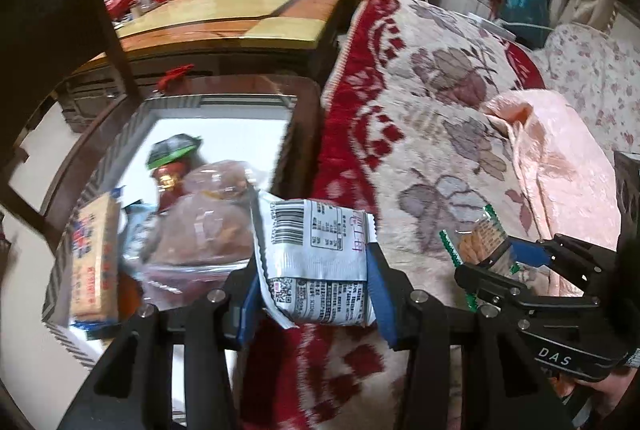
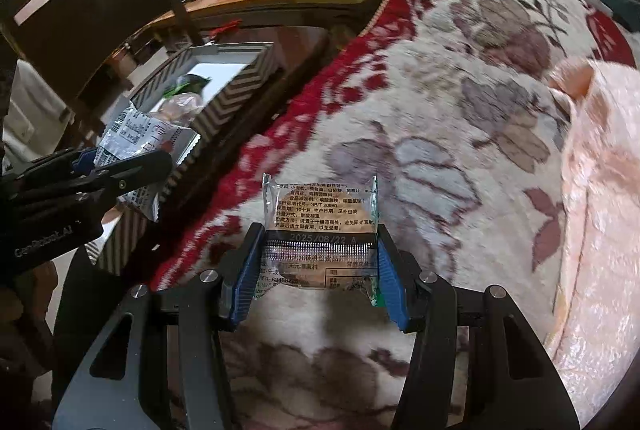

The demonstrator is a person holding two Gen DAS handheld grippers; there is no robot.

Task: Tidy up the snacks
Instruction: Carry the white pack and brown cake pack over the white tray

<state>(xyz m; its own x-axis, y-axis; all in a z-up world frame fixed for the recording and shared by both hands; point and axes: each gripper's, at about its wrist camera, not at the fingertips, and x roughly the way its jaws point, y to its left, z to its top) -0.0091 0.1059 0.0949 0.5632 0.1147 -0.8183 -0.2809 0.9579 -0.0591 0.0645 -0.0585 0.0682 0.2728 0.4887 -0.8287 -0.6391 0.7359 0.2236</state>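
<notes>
Blue-padded black left tool (image 1: 314,278) sits closest to the lens, clamped on a silvery-white foil snack packet with a barcode and small black print (image 1: 316,254). Both pads press the packet's sides, and it sticks out past the fingertips with its serrated edge toward the box.

That packet hangs right over the seam between the white cardboard box with zigzag-striped grey walls (image 1: 168,104) and the red-and-cream floral blanket (image 1: 420,102). So it's at the box's right-hand wall, not inside yet as far as I can tell.

Inside the box it's pretty crowded: an orange-and-cream flat cracker pack (image 1: 94,258) leans along the left wall, a clear bag of brownish buns (image 1: 208,226) fills the middle, and a dark pouch with a green-and-black top (image 1: 172,150) lies further back. Only open white floor is at the far end.

The black right tool with blue pads (image 2: 316,262) is clamped on a clear plastic biscuit packet with green edges and black print (image 2: 320,218), round biscuit showing through. It's over the blanket with nothing under it but fabric, well apart from the box. In the left wrist view the same packet (image 1: 478,242) sits just right of the silvery one, with a gap between them.

A pale pink quilted cover (image 2: 600,190) bunches up on the right. The box stands on a dark wooden counter (image 1: 308,98) whose edge butts against the blanket.
</notes>
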